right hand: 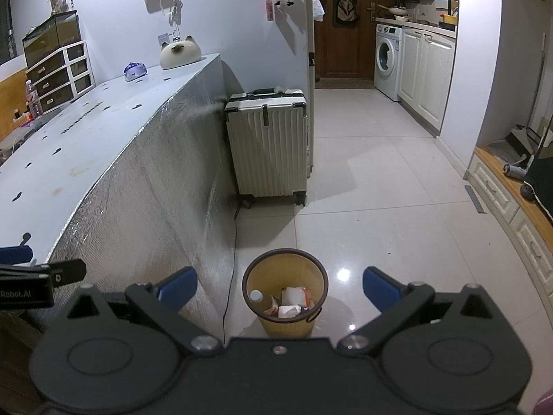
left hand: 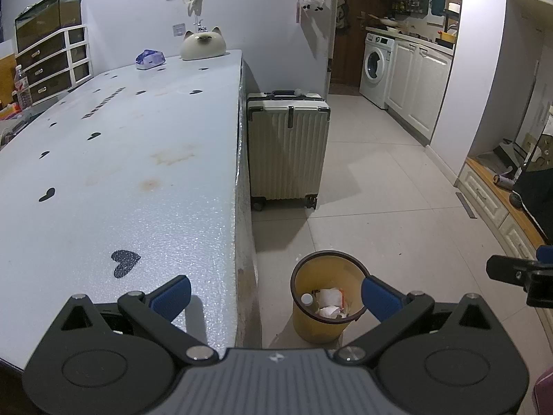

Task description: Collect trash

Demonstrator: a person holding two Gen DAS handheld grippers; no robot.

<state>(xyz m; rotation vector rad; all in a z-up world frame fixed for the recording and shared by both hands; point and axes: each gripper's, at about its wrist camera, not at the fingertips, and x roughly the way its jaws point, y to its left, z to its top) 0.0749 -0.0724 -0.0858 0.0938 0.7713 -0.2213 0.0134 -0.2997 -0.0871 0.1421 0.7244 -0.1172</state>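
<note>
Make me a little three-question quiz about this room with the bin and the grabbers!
1. True or false: the yellow trash bin stands on the floor beside the table.
2. What lies in the bin? A) only paper B) a bottle and crumpled wrappers C) nothing
3. Fill in: both the left gripper and the right gripper are ____.

Key: 1 true. 2 B. 3 open.

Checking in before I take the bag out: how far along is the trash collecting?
Looks nearly done: the yellow plastic waste bin on the floor already holds a bottle and crumpled white wrappers. Left gripper and right gripper are both open and empty. Only a blue-white packet remains on the pale blue tabletop.
</note>
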